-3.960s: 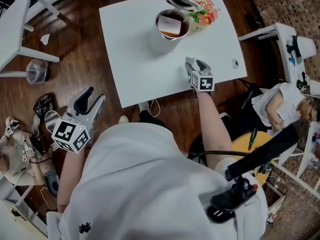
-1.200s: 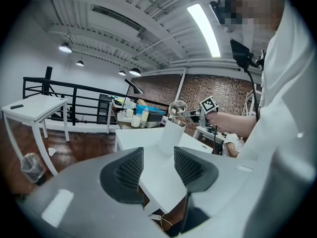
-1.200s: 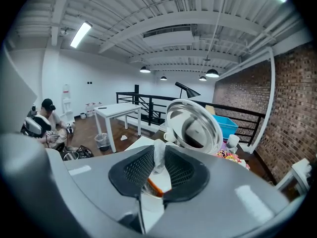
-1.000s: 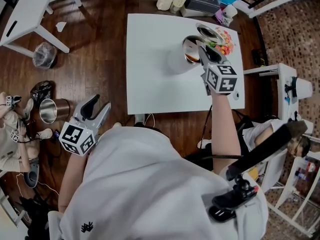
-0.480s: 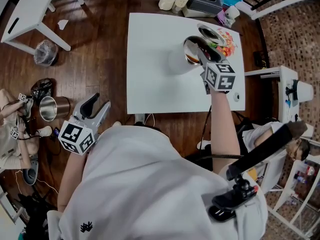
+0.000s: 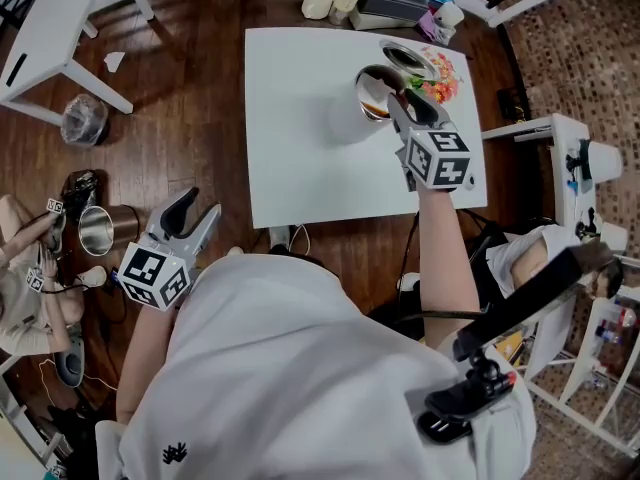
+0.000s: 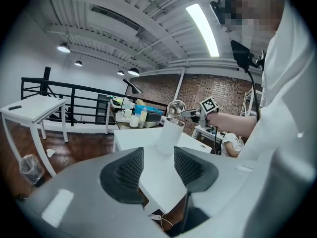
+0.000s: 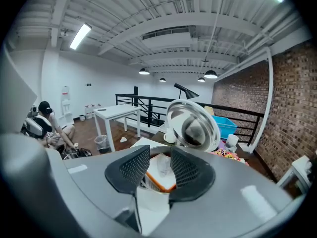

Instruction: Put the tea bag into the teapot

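1. tea bag (image 8: 161, 168) lies inside the teapot (image 6: 350, 123), under its tipped-up lid (image 8: 193, 125)
2. right gripper (image 6: 405, 105) hangs over the rim, jaws apart, pinching nothing
3. left gripper (image 6: 190, 211) is off the table (image 6: 300, 118), jaws spread, empty
4. drop looks done; what may remain is shutting the lid

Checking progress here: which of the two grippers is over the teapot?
The right gripper, jaws apart above the teapot's open mouth. The left gripper is off the white table, over the wood floor, jaws apart and empty.
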### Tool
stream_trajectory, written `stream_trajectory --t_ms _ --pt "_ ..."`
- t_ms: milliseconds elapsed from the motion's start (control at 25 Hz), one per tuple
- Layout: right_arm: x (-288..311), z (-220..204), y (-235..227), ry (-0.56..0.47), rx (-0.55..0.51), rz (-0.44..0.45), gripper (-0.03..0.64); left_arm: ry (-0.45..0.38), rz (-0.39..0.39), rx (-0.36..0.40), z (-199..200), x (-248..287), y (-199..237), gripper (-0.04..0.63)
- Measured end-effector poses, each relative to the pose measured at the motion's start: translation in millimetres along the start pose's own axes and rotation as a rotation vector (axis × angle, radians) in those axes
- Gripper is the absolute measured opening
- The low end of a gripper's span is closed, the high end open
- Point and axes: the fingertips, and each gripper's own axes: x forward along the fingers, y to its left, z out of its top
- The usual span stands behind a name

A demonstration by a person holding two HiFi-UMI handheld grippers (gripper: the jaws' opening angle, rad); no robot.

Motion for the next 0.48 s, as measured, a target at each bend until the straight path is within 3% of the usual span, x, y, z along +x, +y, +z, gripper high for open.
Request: stream_trajectory --t_ms 480 --pt "-141.0 -9.7 63.9 -0.106 0.049 -0.125 0.131 0.004 -0.202 0.086 -2.9 -7.6 -22.6 0.190"
